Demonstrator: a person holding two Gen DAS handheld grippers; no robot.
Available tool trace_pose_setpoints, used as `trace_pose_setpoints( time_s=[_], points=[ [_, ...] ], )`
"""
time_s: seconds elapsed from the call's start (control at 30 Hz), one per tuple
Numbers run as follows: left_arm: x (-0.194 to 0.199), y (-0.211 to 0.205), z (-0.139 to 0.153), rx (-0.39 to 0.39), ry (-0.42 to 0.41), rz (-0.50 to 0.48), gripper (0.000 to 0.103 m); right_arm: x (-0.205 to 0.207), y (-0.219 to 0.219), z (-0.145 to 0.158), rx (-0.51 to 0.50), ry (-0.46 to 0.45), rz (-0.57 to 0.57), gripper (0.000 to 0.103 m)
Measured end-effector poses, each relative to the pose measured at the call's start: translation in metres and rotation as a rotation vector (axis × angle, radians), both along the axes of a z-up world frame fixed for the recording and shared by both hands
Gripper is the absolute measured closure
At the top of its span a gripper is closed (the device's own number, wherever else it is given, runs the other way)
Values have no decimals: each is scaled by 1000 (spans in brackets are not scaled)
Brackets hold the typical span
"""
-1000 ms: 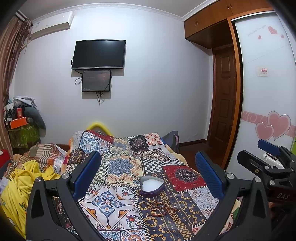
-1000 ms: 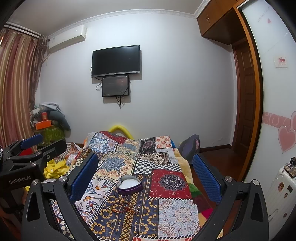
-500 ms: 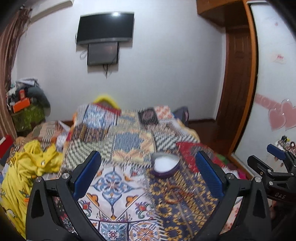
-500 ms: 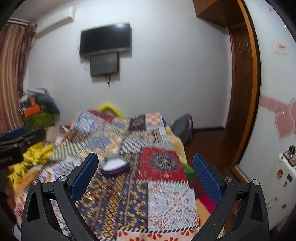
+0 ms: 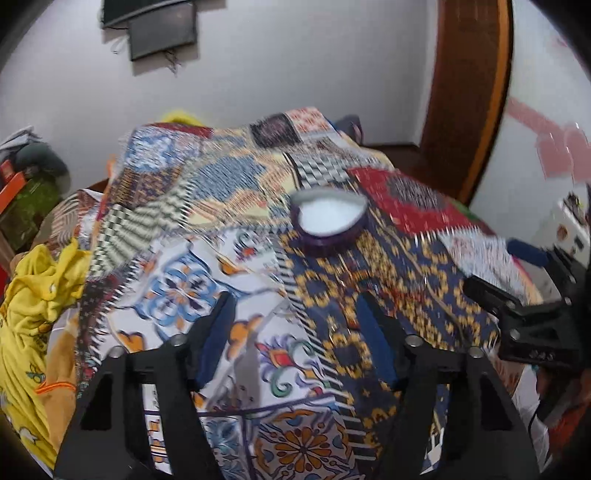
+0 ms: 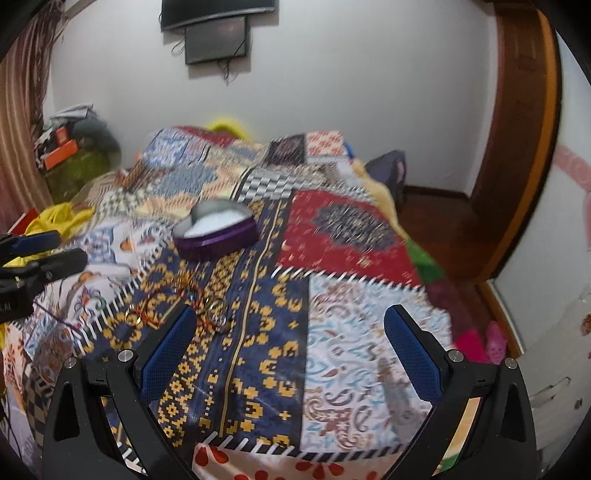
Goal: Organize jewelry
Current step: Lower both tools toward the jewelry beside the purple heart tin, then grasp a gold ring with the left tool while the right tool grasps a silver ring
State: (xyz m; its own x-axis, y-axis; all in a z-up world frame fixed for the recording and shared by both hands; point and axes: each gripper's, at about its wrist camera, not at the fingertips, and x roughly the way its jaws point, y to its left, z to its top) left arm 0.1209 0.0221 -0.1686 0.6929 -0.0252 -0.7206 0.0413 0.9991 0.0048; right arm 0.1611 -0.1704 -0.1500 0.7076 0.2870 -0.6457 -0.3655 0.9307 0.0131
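Observation:
A purple heart-shaped box (image 5: 328, 226) with a white inside lies open on the patchwork bedspread (image 5: 173, 236); it also shows in the right wrist view (image 6: 216, 233). A tangle of red cord bracelets and rings (image 6: 184, 308) lies in front of it; in the left wrist view this jewelry is blurred (image 5: 399, 295). My left gripper (image 5: 295, 336) is open and empty above the bedspread, left of the jewelry. My right gripper (image 6: 288, 350) is open and empty; its left fingertip (image 6: 177, 332) is just beside the jewelry.
Yellow clothing (image 5: 33, 295) is heaped at the bed's left side. A dark bag (image 6: 388, 170) sits on the wooden floor (image 6: 443, 221) past the bed's far right. A white cabinet (image 6: 554, 350) stands at right. A wall-mounted TV (image 6: 218, 14) is on the far wall.
Both grippers have tilted down and moved closer to the bedspread. The left gripper's fingers have narrowed. The right gripper stays wide open.

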Motion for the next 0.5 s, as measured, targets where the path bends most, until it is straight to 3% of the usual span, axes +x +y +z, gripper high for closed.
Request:
trace_pose_setpoints(
  time_s=[0.07, 0.3, 0.5],
  points=[
    [3, -5, -10, 3, 26, -25, 45, 4, 2, -9, 0, 31, 28, 6],
    [16, -12, -32, -41, 119, -81, 70, 19, 10, -26, 36, 126, 101, 37],
    [22, -14, -43, -84, 150, -99, 72, 26, 22, -26, 79, 144, 161, 51]
  ],
)
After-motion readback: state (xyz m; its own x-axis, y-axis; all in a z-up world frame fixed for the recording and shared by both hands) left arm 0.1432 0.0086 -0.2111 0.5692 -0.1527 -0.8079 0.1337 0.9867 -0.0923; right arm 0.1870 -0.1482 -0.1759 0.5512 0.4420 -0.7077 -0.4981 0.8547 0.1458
